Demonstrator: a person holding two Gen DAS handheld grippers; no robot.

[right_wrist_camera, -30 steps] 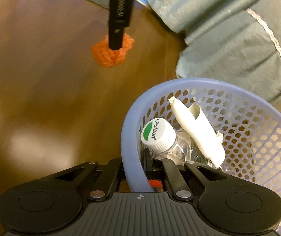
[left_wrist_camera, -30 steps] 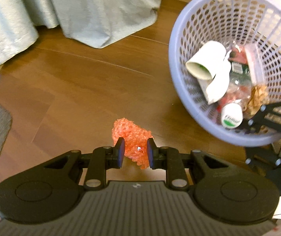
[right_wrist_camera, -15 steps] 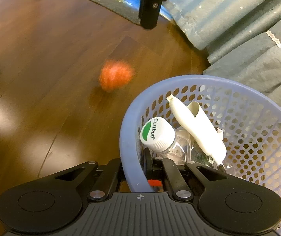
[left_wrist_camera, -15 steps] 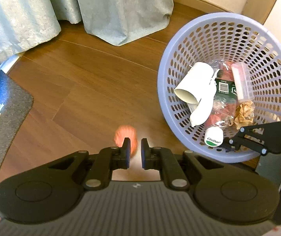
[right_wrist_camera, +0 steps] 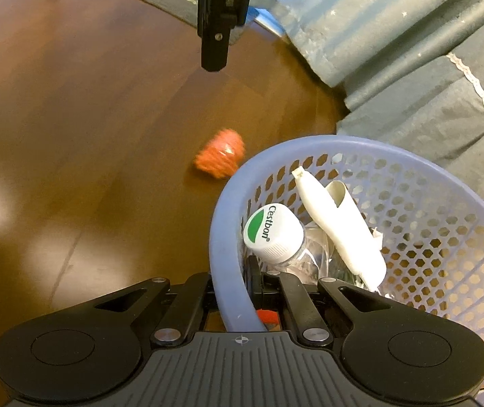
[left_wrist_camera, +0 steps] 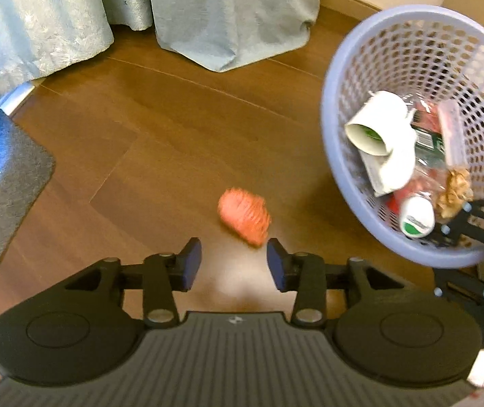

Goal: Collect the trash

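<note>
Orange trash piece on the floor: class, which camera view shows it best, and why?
The left wrist view. The orange trash piece lies whole, just beyond the opening left gripper, nothing between the pads. In the right wrist view it looks smaller, beside the basket rim. Both are blurred.

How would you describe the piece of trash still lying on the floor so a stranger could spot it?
Find the lavender basket on the wooden floor. Just outside its rim lies an orange mesh wad. It is the only bright orange thing there.

Motion blurs the orange wad (left_wrist_camera: 244, 215); the basket (left_wrist_camera: 340, 169) runs off-frame.
</note>
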